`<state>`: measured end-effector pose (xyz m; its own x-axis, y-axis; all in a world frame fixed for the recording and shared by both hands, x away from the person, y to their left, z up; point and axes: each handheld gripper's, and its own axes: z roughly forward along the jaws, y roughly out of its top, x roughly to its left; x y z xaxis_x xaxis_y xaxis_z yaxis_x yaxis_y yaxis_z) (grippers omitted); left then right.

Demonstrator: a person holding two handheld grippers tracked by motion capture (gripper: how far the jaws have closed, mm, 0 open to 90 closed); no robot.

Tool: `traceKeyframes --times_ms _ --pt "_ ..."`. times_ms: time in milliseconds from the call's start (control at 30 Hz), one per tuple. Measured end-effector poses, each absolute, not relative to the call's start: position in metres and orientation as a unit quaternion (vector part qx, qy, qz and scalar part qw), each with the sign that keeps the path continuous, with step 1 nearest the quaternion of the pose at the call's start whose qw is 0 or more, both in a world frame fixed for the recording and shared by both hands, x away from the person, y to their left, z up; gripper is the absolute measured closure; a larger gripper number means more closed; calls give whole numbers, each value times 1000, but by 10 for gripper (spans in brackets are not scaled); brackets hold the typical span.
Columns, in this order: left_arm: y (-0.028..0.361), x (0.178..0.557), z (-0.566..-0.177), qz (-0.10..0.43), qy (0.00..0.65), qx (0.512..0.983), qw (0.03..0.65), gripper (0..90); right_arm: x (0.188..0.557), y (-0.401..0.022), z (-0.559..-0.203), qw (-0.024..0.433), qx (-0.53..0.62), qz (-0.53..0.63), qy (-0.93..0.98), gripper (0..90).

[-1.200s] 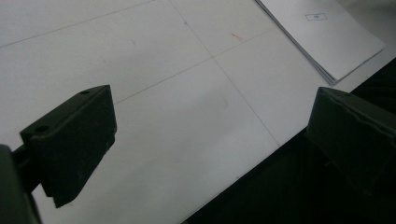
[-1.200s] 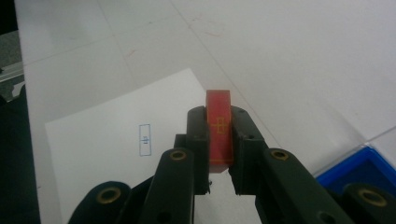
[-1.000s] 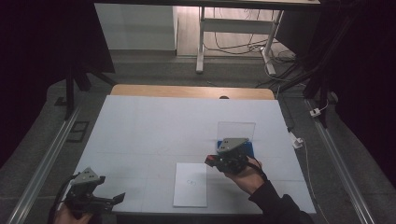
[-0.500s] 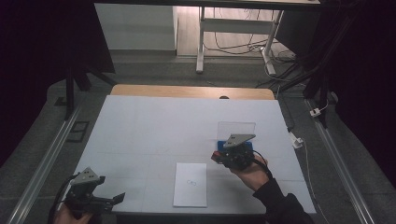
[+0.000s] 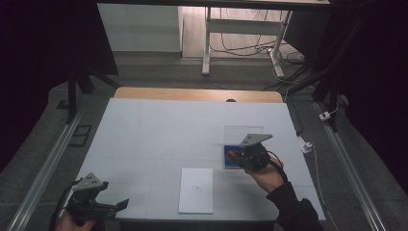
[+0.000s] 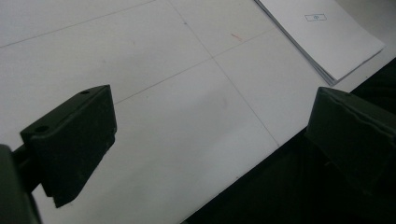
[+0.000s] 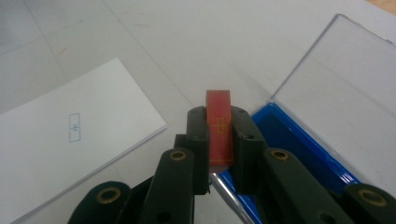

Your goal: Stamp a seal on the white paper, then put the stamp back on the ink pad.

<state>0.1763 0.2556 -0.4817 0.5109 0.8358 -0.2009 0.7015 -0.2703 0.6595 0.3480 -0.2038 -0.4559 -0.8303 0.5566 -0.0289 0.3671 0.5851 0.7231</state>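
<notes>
the right gripper (image 7: 219, 140) is clamped on a small red block (image 7: 219, 128), held just above the near edge of the open blue case (image 7: 299, 144). it looks picked but not yet placed, perhaps bound for the white paper stack (image 5: 196, 189). the left gripper (image 6: 210, 140) waits wide open and empty near the table's front edge.

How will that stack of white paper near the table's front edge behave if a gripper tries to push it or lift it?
The stack of white paper lies flat on the smooth table, so a push would probably slide it easily. Its layered edges, seen in the left gripper view, suggest loose sheets that may fan apart. Thin and unsupported, it would likely droop if pinched by one edge.
</notes>
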Motion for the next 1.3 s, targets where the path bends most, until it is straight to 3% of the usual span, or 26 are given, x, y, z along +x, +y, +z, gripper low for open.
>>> traceKeyframes --times_ms 1300 --pt "255 176 -482 93 484 792 360 18 378 -237 -470 150 330 336 870 804"
